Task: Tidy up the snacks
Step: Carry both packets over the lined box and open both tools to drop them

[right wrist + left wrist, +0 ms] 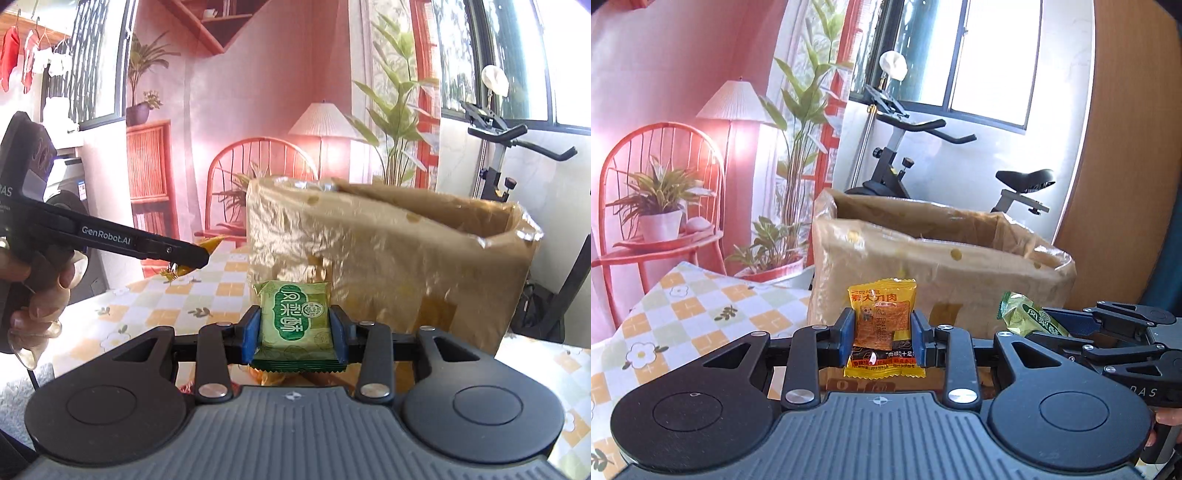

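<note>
My left gripper is shut on an orange snack packet, held upright in front of the open brown box. My right gripper is shut on a green snack packet, also held just in front of the box. In the left wrist view the right gripper and its green packet sit close at the right. In the right wrist view the left gripper reaches in from the left with the orange packet's edge showing.
The box is wrapped in shiny film and stands on a table with a checked flower cloth. Behind it are an exercise bike, a window and a pink backdrop with a chair and lamp.
</note>
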Demonstrator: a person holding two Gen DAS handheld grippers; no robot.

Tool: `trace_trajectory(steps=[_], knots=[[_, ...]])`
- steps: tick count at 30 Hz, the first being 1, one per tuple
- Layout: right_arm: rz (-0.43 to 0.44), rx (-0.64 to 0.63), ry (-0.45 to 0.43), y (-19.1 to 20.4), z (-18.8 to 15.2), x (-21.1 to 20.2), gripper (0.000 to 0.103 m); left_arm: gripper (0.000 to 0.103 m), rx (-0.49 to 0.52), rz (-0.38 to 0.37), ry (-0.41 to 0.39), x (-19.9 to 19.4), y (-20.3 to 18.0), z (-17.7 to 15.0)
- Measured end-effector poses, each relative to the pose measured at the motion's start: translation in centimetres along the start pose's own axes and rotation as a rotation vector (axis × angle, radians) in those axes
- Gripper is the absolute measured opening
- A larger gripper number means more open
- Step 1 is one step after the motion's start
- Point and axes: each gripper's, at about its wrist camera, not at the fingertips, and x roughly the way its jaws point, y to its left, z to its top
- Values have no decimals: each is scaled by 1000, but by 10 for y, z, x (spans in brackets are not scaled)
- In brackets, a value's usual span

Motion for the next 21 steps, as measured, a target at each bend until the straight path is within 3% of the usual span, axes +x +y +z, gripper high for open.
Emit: trace_trajectory(steps=[4,7,11,19,20,21], knots=[[-2,10,-35,-17,38,0,41,34,18,-16,-58,11,-9,37],[-51,2,-39,-32,64,7,41,34,58,-21,-71,29,-22,60],[-195,16,50,-66,87,46,41,34,50,-6,-6,75,-28,81],[-344,192,216,-115,84,105,42,36,74,87,128,136,-27,87],[-359,206,213,-117,84,106,44,40,60,92,141,140,-24,87],[-364,236,199,-122,83,103,52,44,46,89,147,142,-21,88]])
